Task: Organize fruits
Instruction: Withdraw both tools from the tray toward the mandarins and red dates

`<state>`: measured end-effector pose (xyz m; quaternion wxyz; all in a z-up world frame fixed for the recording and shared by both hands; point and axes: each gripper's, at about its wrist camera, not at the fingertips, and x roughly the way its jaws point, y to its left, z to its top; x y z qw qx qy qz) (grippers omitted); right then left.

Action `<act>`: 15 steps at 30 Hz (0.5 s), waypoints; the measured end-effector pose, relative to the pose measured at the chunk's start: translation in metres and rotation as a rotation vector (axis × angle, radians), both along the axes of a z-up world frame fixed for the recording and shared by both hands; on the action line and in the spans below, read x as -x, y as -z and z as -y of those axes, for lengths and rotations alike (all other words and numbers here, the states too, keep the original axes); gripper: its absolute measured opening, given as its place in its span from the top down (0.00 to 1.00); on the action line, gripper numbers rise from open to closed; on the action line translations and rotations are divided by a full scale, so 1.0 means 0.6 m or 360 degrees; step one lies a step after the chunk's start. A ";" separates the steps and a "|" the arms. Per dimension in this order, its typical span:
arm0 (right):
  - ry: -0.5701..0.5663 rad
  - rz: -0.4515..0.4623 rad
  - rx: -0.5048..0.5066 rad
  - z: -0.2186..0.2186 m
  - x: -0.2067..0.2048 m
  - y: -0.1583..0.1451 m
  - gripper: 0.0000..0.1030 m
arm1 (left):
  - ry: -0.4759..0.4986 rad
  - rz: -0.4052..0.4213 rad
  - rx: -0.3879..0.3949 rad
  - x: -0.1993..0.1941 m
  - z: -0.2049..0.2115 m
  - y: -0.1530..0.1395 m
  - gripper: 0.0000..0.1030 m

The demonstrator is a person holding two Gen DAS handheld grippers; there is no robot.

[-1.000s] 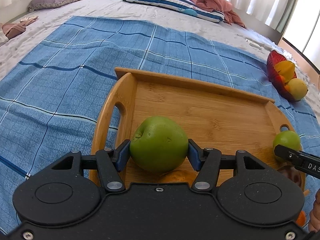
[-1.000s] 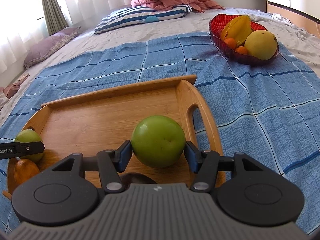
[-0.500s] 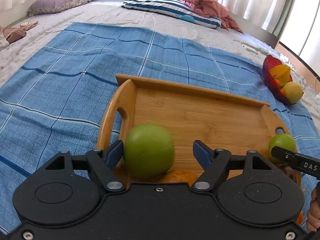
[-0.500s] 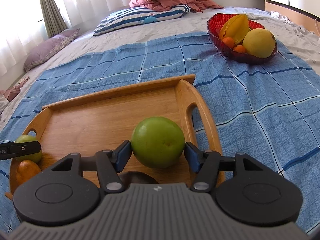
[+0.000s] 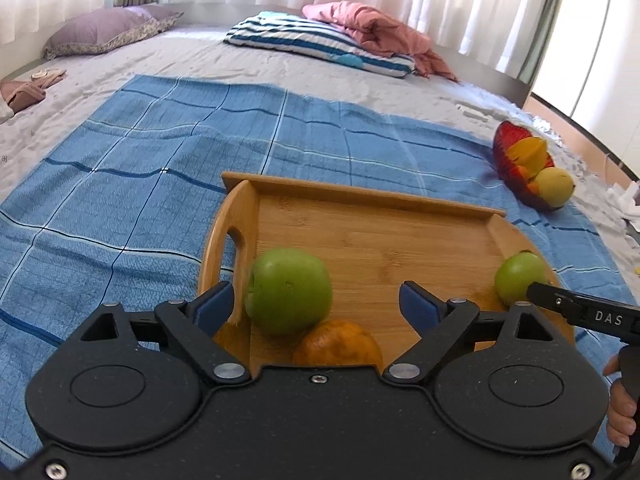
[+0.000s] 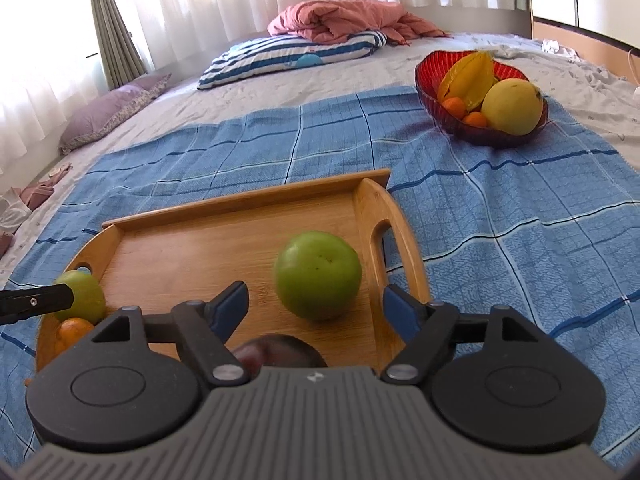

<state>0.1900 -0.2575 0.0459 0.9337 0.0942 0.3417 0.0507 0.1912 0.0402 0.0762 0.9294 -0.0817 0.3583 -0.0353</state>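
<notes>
A wooden tray (image 5: 360,194) lies on the blue checked cloth. In the left wrist view a green apple (image 5: 288,290) rests at the tray's left end against an orange (image 5: 338,346). My left gripper (image 5: 316,304) is opening, and its blue pads stand clear of that apple. In the right wrist view a second green apple (image 6: 318,276) sits by the tray's (image 6: 248,204) right handle. My right gripper (image 6: 316,306) is opening too, pads off the apple. A dark red fruit (image 6: 276,354) lies just under it.
A red bowl (image 6: 480,96) with a starfruit, a yellow fruit and small oranges stands on the cloth at the far right. Pillows and a pink blanket (image 6: 344,20) lie at the head of the bed. A hand (image 5: 620,408) holds the right tool.
Both grippers have let go of their green apples and their jaws have spread wide. Both have drawn back and up a little. The left apple has shifted toward the tray's left handle.
</notes>
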 end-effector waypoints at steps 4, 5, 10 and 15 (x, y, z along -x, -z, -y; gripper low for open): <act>-0.0009 0.0049 -0.0010 0.003 0.021 -0.008 0.14 | 0.0035 0.0043 -0.0004 0.026 0.002 -0.007 0.10; -0.0011 0.0065 -0.0014 0.004 0.027 -0.010 0.14 | 0.0042 0.0052 -0.0002 0.033 0.002 -0.009 0.09; -0.0017 0.0152 -0.0006 0.006 0.059 -0.020 0.12 | 0.0072 0.0102 0.0005 0.069 0.003 -0.015 0.08; -0.0038 0.0245 0.0027 -0.002 0.097 -0.024 0.11 | 0.0095 0.0137 0.0009 0.101 0.005 -0.014 0.08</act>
